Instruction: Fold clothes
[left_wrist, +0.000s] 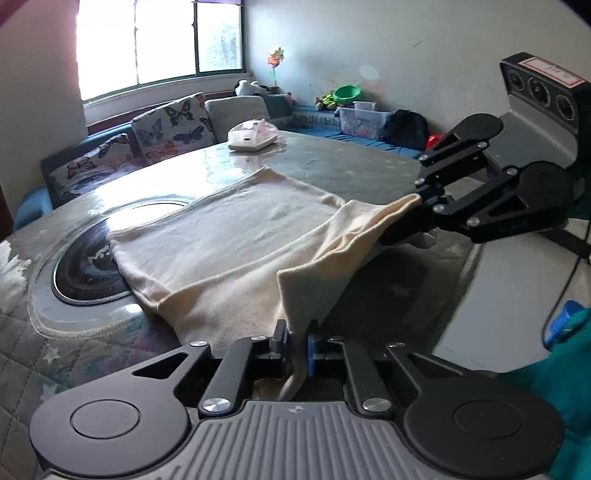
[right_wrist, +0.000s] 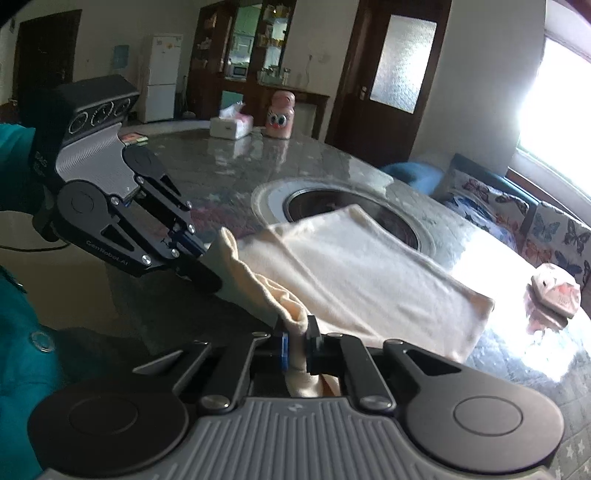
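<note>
On the left, the cream garment (left_wrist: 236, 240) lies flat on the table (left_wrist: 351, 162), its far part overlapping the round dark inset (left_wrist: 85, 273), so most of it stays put while only the near edge is raised. The left gripper (left_wrist: 295, 341) is clenched on one near corner, and further right the right gripper (left_wrist: 421, 205) pinches the other, probably to carry that edge over in a fold. The cloth looks soft and plain, smooth where flat, though blur hides whether it is already doubled.

A tissue box (right_wrist: 231, 125) and pink bottle (right_wrist: 280, 115) stand on the table (right_wrist: 229, 166).
</note>
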